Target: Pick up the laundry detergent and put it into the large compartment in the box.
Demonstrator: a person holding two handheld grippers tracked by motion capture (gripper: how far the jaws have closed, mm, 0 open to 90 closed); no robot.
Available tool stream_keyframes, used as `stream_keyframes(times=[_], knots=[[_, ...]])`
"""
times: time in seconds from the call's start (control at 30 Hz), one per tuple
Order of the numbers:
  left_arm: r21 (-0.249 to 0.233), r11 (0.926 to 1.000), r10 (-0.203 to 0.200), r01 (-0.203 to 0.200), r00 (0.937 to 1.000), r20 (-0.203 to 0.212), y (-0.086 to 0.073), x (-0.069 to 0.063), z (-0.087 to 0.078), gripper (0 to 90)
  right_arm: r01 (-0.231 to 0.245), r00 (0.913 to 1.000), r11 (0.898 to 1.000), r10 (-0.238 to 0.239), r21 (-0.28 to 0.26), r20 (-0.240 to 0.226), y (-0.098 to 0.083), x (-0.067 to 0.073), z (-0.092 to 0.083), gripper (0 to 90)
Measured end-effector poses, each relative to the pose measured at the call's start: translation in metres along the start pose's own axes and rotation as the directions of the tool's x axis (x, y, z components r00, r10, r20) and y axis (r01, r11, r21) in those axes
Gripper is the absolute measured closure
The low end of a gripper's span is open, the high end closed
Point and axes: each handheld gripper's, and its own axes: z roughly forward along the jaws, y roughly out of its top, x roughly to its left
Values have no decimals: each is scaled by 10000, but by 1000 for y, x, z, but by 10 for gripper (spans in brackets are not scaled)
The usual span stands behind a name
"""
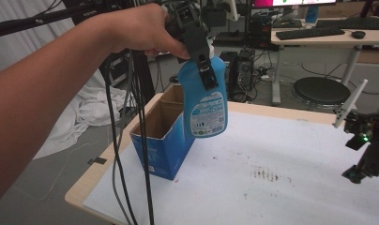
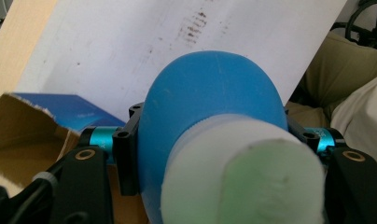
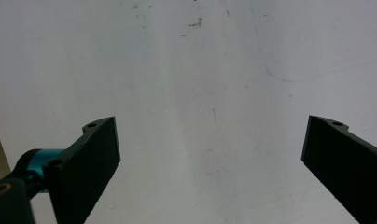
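High view, left gripper (image 1: 202, 65) fingers clamping blue bottle (image 1: 204, 101) above open box (image 1: 162, 136), right gripper view, fingers (image 3: 91, 163) wide apart.

1. White sheet (image 1: 281, 187) covering the tabletop, marked with dark smudges (image 1: 267, 175).
2. Black round stool (image 1: 321, 90) beyond the table's far edge.
3. Desk bearing a keyboard (image 1: 309, 32) and mouse (image 1: 358, 34).
4. White cloth (image 1: 84, 112) on the floor, left.

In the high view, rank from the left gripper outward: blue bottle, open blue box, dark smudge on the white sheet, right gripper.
1. Blue bottle, clamped in the left gripper.
2. Open blue box, just below-left.
3. Dark smudge, mid-sheet.
4. Right gripper, far right edge.
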Motion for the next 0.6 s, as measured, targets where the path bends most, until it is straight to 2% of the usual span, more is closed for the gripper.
stream_keyframes(times=[0.07,0.3,0.53,0.6], knots=[[-11,10000,29,-29,10000,18,-7,5,-6,379,15,10000,10000,-15,13,-9,0,0,-1,34],[-10,9994,-343,343,9992,-186,-33,23,-25,379,-39,10000,10000,39,46,22,-1,0,-1,34],[-48,9981,-612,611,9979,-208,-56,42,-34,380,-87,10000,9999,86,98,34,0,0,0,34],[-51,9980,-625,624,9978,-224,-58,44,-34,379,-123,9999,9999,123,90,16,0,0,0,34]])
